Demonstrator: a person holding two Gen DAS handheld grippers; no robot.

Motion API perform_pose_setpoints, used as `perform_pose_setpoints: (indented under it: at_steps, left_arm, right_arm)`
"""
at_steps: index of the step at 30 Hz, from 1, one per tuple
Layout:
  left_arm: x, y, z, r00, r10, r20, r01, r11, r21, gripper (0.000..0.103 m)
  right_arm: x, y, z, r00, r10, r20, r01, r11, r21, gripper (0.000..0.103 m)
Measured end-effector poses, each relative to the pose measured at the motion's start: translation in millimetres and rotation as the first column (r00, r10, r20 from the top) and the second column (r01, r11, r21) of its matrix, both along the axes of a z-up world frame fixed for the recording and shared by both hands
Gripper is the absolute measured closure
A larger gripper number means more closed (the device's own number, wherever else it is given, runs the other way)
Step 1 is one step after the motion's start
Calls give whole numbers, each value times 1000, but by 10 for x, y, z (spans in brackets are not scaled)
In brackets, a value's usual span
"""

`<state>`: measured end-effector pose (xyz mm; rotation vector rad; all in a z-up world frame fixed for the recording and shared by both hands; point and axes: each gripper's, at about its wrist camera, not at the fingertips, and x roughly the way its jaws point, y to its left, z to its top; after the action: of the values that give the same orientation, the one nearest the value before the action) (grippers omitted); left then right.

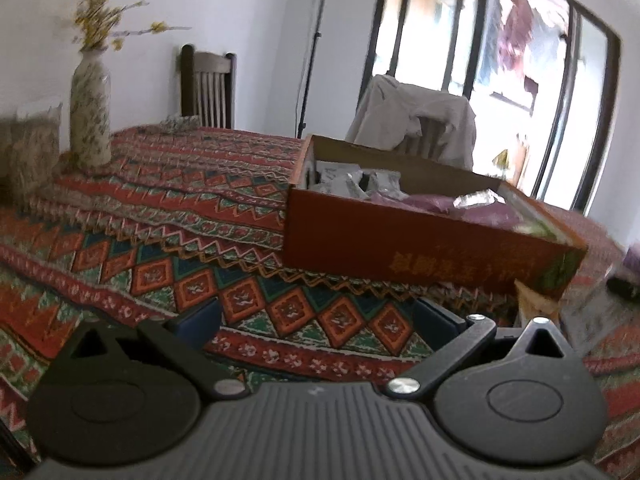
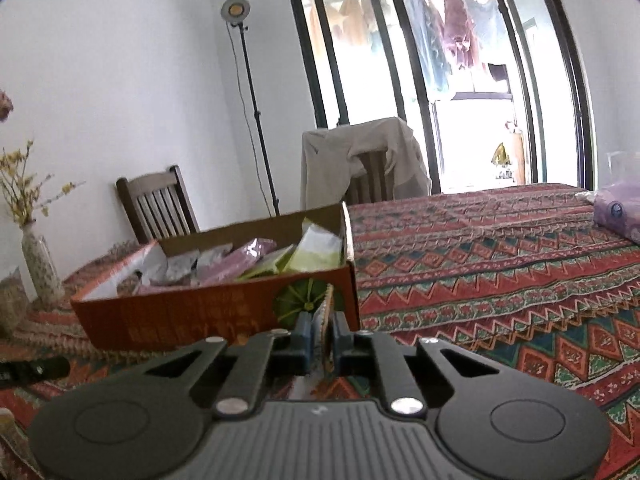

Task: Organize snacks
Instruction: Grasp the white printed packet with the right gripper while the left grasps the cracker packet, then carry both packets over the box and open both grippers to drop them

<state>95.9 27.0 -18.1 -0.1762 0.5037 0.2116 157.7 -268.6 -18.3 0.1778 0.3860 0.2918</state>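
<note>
An open orange cardboard box [image 1: 400, 244] sits on the patterned tablecloth and holds several snack packets, silver, purple and light green. It also shows in the right wrist view [image 2: 180, 316]. My left gripper [image 1: 320, 316] is open and empty, low over the cloth in front of the box's left part. My right gripper [image 2: 322, 336] is shut on a thin flat snack packet [image 2: 326, 320], held edge-on just before the box's right front corner.
A flowered vase [image 1: 91, 108] with yellow sprigs stands at the table's far left. Two wooden chairs stand behind the table, one draped with a beige garment [image 2: 360, 160]. A purple bag [image 2: 620, 212] lies at the far right. A lamp stand [image 2: 256, 100] is by the wall.
</note>
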Motion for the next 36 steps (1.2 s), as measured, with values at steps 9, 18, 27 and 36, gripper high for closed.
perform_pose_setpoints:
  at_steps: [9,18,27,36]
  left_arm:
    - [408,-691,185,980,-183,-82,186,982,30,0]
    - [828,-1343,41,954,-243,-173,258,964,68,0]
    - [946,-1567,-95,939,-253,-231,278,957,81,47]
    - [806,-1561,4,943,-281,-180,296,953,65,58]
  right_arm:
    - [-51,-262,30,998,-28,55,21,993,117,94]
    - [-19,-361,-8,997,-68,24,63,986,153,94]
    - [15,-399,-51,999,-45,1,44,981,187,94]
    - [-16,-367,-30,1000,-18,19,14,983,181,94]
